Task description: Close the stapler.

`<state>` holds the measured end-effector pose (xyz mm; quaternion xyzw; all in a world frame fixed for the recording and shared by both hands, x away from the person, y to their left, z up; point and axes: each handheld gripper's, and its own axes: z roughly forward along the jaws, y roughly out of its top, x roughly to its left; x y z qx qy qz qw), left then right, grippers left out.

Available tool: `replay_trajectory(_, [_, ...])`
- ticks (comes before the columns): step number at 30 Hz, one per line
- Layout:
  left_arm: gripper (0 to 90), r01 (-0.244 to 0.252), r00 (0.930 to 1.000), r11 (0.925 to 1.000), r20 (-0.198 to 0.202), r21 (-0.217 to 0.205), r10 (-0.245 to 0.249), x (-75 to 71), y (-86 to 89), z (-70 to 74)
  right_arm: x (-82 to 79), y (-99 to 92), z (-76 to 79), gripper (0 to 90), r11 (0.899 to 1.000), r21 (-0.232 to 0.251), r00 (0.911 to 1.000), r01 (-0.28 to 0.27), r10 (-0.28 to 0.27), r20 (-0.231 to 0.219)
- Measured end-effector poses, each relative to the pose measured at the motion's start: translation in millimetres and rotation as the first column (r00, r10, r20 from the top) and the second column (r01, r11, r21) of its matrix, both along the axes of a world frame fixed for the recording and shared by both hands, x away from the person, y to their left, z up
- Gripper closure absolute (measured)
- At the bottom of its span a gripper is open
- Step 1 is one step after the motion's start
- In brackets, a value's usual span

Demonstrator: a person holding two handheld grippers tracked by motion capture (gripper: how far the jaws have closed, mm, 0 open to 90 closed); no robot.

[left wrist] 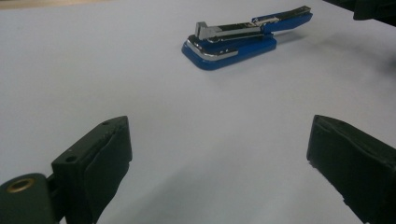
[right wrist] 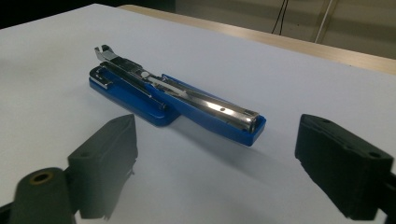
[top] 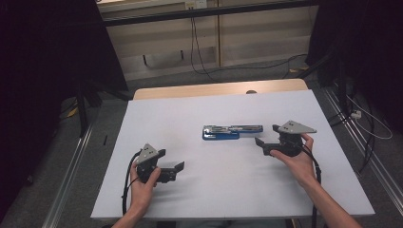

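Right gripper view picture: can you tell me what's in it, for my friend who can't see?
A blue stapler, swung open with its shiny metal insides showing, lies on a white table. Nearer the camera, the right claw has its two black jaws spread apart, with nothing between them.

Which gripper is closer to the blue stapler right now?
Right. The right gripper sits just off the stapler, at its right end, jaws open and pointing at it. The left gripper is farther off, nearer the person and to the stapler's left, also open.
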<state>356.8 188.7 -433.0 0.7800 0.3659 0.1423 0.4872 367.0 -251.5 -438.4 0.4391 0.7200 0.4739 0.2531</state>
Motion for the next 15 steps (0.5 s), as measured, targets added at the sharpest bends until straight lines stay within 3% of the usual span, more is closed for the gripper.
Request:
replay_trajectory(3, [9.4, 0.013, 0.9998, 0.9999, 0.011, 0.009, -0.013, 11.6, -9.6, -0.6, -1.1, -3.4, -0.3, 24.3, 1.000, 0.013, 0.9999, 0.014, -0.014, -0.004])
replay_trajectory(7, [9.4, 0.048, 0.9983, 0.9980, 0.033, 0.042, -0.049, 22.8, -20.6, -2.7, 0.2, -6.6, -1.6, 27.0, 0.999, 0.022, 0.9992, 0.034, -0.034, -0.023])
replay_trajectory(15, [9.4, 0.030, 0.9986, 0.9989, 0.041, 0.036, -0.032, 38.7, -34.0, -0.4, 0.9, -6.8, -1.7, 40.2, 1.000, 0.007, 0.9994, 0.028, -0.027, -0.021])
